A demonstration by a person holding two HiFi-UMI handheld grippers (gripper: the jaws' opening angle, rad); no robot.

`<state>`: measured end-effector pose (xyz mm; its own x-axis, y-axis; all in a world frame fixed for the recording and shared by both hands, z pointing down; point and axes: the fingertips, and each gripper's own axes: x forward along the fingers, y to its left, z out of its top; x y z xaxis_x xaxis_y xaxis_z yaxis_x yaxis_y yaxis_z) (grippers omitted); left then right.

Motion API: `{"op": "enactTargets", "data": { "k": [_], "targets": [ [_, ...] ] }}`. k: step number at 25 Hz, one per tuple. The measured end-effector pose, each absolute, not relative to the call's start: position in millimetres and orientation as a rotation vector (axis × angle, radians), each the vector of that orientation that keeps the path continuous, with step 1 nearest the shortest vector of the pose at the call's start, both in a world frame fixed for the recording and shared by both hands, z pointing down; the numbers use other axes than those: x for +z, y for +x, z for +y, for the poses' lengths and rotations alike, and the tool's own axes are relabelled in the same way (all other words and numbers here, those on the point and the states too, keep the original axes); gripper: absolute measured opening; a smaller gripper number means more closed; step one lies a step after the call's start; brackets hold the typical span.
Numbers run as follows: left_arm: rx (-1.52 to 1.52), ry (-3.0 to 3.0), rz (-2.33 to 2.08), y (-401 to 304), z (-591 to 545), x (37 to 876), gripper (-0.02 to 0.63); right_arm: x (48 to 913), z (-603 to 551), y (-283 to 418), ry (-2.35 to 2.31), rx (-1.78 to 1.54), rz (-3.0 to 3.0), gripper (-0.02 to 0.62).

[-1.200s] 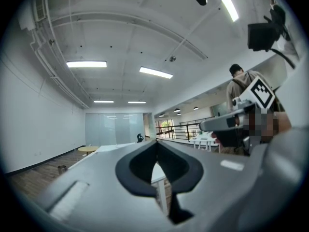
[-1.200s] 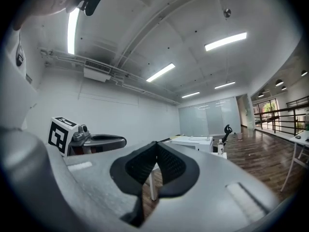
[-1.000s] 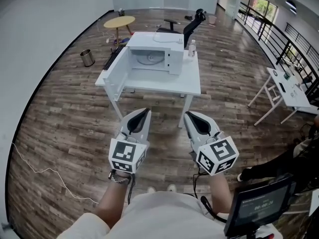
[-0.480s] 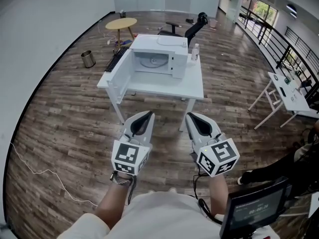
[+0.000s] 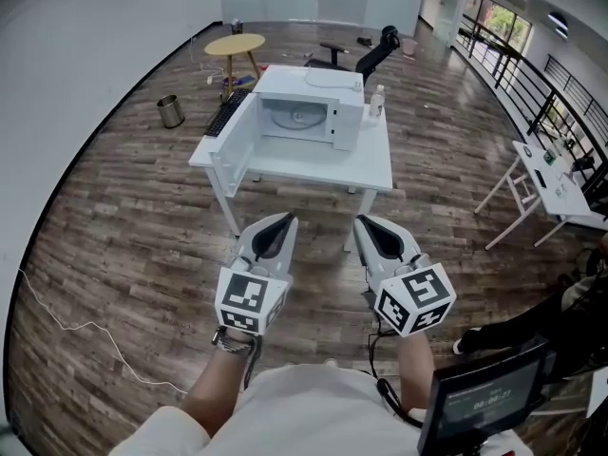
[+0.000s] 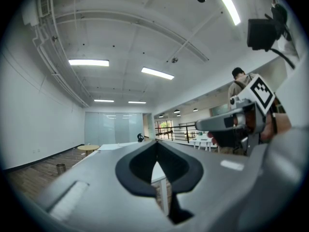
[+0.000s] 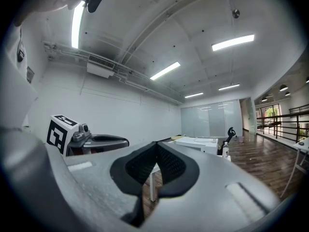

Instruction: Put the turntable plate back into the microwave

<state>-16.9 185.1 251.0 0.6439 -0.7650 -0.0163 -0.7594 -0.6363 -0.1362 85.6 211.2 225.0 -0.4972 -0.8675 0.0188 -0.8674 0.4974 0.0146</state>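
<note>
A white microwave (image 5: 319, 91) stands on a white table (image 5: 313, 164) several steps ahead, its door (image 5: 231, 139) swung open to the left. A round pale disc (image 5: 296, 117) shows inside the cavity, and a faint oval outline (image 5: 330, 79) lies on the microwave's top; I cannot tell which is the turntable plate. My left gripper (image 5: 282, 219) (image 6: 157, 142) and right gripper (image 5: 360, 220) (image 7: 157, 143) are held side by side, level, well short of the table. Both are shut with nothing between the pads.
A small bottle (image 5: 378, 100) stands right of the microwave and a black keyboard (image 5: 225, 112) lies beyond the door. Farther off are a round yellow table (image 5: 235, 43), a metal bin (image 5: 170, 110) and an office chair (image 5: 369, 57). A second white table (image 5: 559, 180) stands at right.
The table and microwave sit slightly lower and nearer in the head view, as I have stepped toward them. Both grippers keep their place and stay shut.
</note>
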Motion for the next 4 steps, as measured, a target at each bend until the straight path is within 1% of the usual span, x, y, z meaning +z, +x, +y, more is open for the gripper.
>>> {"op": "enactTargets", "data": {
  "k": [4],
  "targets": [
    [-0.061, -2.731, 1.274, -18.3, 185.4, 247.5, 0.006, 223.3, 211.6, 84.0, 1.562, -0.004, -2.699, 0.001]
  ]
}}
